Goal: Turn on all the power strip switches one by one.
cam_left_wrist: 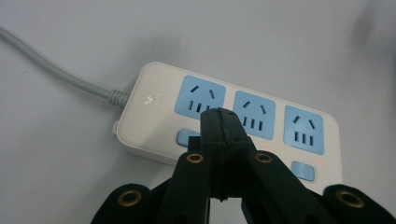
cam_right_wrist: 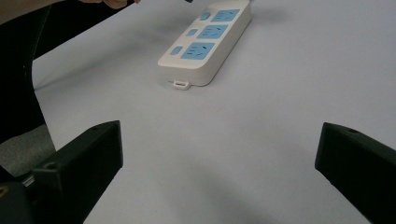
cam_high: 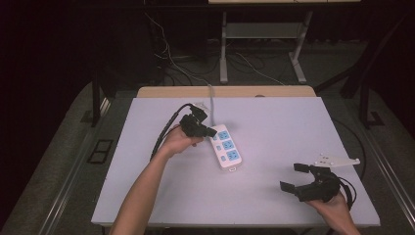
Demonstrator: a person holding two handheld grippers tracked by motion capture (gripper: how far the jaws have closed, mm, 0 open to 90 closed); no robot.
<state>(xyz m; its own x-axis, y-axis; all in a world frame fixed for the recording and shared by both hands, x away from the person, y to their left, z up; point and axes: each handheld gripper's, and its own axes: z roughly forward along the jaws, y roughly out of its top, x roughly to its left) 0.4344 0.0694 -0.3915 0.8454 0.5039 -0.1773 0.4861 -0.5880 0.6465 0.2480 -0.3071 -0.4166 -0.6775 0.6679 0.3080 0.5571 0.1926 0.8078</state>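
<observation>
The power strip [cam_high: 226, 148] lies flat a little left of the table's [cam_high: 274, 122] middle, nearer the far edge than the near one, running lengthwise from far to near. Its grey cord [cam_high: 211, 100] leaves the far end and goes off over the far edge. The body is a white, rigid plastic slab with three blue sockets [cam_left_wrist: 252, 114] in a row and a small blue switch [cam_left_wrist: 302, 171] beside each. It looks light and hard, smooth enough to slide on the bare tabletop if pushed from the side, and not fragile. I judge the long sides the best place to take hold, since the jaws could span the width there; the cord is limp and would let the body swing. A press straight down on a switch should keep it from skating.

The left gripper [cam_high: 209, 130] comes in from the strip's left side at its far end, and its jaws are pressed together with nothing between them. In the left gripper view the joined tips [cam_left_wrist: 219, 122] sit over the switch row between the first two sockets; whether they touch the casing I cannot tell.

The right gripper [cam_high: 295, 177] rests near the table's near right corner, well apart from the strip, its jaws spread wide and empty, facing the strip's near end across bare table.
</observation>
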